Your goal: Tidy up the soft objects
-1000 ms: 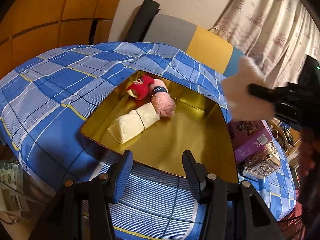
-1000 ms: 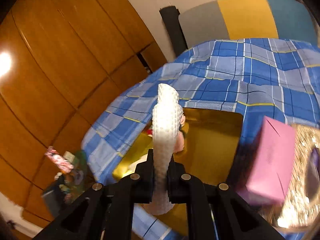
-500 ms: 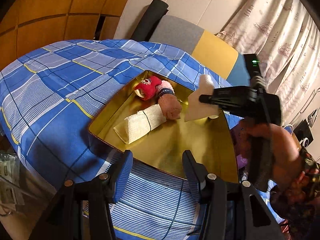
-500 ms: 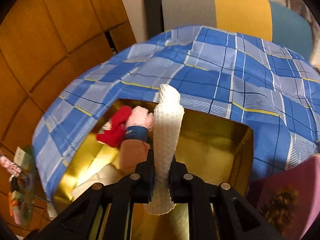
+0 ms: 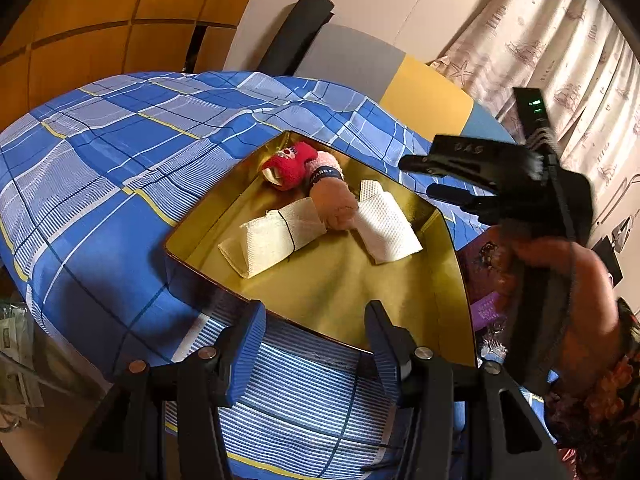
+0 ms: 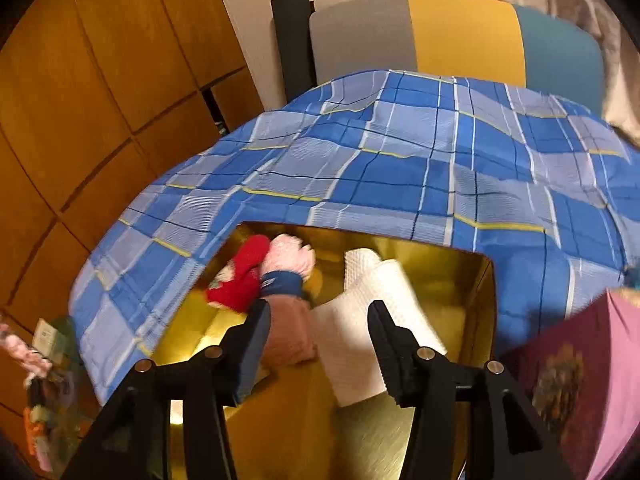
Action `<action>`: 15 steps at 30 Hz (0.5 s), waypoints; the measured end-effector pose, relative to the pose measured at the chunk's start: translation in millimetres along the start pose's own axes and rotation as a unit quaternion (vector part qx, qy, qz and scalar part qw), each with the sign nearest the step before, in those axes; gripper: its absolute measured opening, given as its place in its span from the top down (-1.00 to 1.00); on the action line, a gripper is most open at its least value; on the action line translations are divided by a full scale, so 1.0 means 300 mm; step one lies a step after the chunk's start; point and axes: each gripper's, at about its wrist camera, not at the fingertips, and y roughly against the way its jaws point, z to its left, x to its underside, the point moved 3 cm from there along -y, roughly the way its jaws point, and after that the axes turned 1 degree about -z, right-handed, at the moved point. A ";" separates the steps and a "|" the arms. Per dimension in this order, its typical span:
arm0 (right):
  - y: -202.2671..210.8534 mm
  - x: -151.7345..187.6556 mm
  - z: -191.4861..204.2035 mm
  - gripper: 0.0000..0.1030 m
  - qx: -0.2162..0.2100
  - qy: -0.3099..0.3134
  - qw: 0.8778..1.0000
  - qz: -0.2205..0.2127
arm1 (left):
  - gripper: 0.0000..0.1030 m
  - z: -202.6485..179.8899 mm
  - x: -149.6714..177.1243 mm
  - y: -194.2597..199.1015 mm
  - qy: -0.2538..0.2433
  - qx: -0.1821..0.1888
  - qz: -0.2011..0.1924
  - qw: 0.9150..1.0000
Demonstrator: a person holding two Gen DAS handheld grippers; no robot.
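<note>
Right hand-held gripper: jaws standing apart, having just been opening, nothing pressed between them; it is hovering above the right half of the gold tray.

Left hand-held gripper: jaws apart and empty, hanging over the tray's near rim.

White waffle cloth: folded, lying loose on the tray floor, right of centre, touching the pink plush roll.

Cream folded cloth: lying left of the plush roll, a dark band around it.

Red plush item: sitting in the tray's far corner, against the plush roll.

Tray standing on a blue checked bedspread; purple box just beside it at right.

Handling note: the release appears done; the right hand-held gripper is best lifted straight up with jaws kept wide, so a pad is not snagging the waffle weave and dragging the fold open or nudging the plush roll.

Change noted: a second ago the waffle cloth was standing upright, pinched in the right jaws above the tray; now it is lying flat inside, and the jaws are off it.
</note>
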 end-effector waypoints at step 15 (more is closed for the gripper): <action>0.379 0.174 0.069 -0.18 -0.045 0.043 0.996 -0.062 | -0.01 -0.098 0.041 0.010 -0.042 0.016 0.004 0.999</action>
